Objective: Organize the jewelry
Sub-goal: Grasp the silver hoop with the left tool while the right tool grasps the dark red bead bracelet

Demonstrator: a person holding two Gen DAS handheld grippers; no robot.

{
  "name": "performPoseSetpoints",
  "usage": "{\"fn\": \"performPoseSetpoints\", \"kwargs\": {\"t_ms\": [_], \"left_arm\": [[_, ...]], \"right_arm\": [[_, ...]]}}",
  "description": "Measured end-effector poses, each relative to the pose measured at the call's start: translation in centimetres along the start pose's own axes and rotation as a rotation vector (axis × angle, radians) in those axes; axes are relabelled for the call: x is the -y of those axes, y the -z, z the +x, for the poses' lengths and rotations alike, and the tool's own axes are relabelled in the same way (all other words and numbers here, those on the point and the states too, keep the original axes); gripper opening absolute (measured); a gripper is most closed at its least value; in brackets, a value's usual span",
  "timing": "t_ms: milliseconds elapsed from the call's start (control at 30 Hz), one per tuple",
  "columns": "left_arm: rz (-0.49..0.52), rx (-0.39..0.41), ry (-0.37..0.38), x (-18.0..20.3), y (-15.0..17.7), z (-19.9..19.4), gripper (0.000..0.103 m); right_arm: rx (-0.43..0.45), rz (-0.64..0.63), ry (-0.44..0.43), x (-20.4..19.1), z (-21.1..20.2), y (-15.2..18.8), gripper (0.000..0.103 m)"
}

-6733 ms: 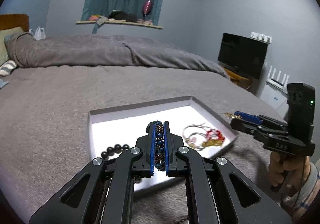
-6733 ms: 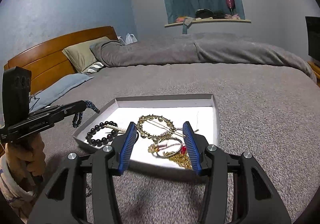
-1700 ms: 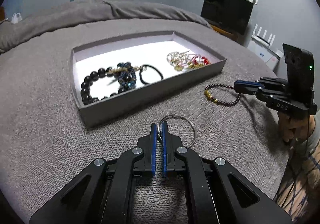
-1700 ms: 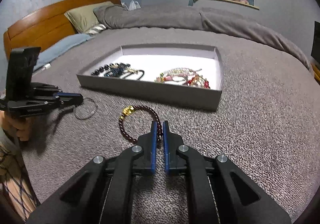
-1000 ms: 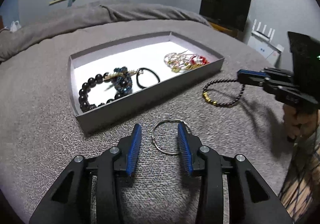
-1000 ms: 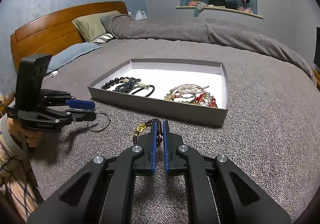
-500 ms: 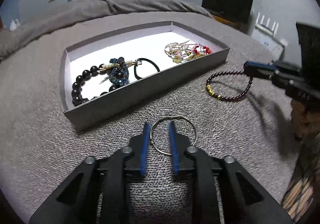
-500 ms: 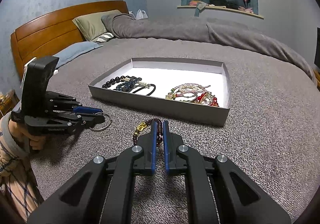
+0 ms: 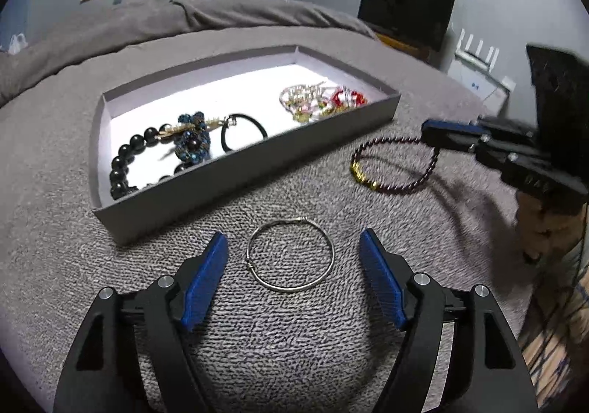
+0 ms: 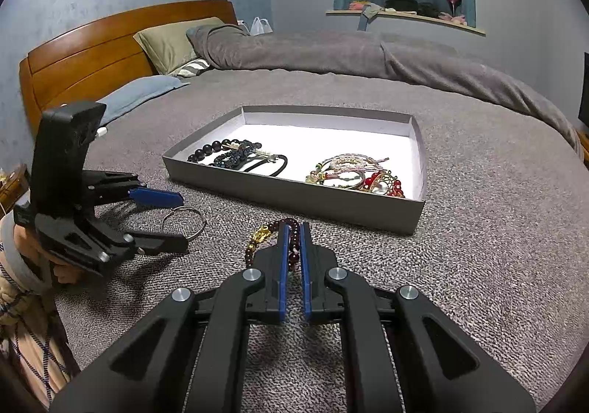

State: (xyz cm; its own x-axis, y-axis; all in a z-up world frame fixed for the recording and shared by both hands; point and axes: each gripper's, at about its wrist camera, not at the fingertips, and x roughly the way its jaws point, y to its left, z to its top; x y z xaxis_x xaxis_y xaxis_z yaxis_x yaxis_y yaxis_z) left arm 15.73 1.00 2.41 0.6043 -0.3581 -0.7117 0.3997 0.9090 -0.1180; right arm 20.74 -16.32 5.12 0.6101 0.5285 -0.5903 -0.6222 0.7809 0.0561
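A thin silver bangle point(image 9: 291, 254) lies flat on the grey bedspread, between the wide-open jaws of my left gripper point(image 9: 292, 240); it also shows in the right wrist view point(image 10: 184, 222). My right gripper point(image 10: 293, 228) is shut on a dark red bead bracelet point(image 10: 274, 236) with a gold charm and holds it just above the bedspread, seen in the left wrist view point(image 9: 395, 164). A grey tray point(image 9: 235, 170) beyond holds a black bead bracelet point(image 9: 127, 158), a blue beaded piece point(image 9: 191, 140), a black hair tie point(image 9: 243, 133) and a pile of gold and red jewelry point(image 9: 320, 101).
The tray point(image 10: 294, 192) sits on a large bed with a rumpled grey duvet point(image 10: 331, 52), pillows and a wooden headboard point(image 10: 92, 48). A TV point(image 9: 405, 7) and a white router stand at the right beyond the bed.
My left gripper has opened wide and let go of the silver bangle, which now lies on the bedspread. My right gripper stays shut on the red bracelet and has barely moved.
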Motion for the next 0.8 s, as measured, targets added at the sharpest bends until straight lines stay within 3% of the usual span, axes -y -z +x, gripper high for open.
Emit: {"fn": "performPoseSetpoints", "kwargs": {"t_ms": [33, 100, 400, 800], "left_arm": [[0.017, -0.007, -0.019, 0.3, 0.1, 0.3, 0.069], [0.035, -0.007, -0.038, 0.6, 0.0, 0.4, 0.050], [0.044, 0.068, -0.026, 0.7, -0.8, -1.8, 0.050], [-0.012, 0.169, -0.063, -0.7, -3.4, -3.9, 0.050]], "right_arm": [[0.000, 0.000, -0.001, 0.0, 0.0, 0.0, 0.006], [0.003, 0.000, -0.003, -0.1, -0.1, 0.0, 0.006], [0.057, 0.006, -0.029, -0.3, -1.1, -1.1, 0.006], [0.121, 0.000, -0.056, -1.3, -1.7, -3.3, 0.006]]}}
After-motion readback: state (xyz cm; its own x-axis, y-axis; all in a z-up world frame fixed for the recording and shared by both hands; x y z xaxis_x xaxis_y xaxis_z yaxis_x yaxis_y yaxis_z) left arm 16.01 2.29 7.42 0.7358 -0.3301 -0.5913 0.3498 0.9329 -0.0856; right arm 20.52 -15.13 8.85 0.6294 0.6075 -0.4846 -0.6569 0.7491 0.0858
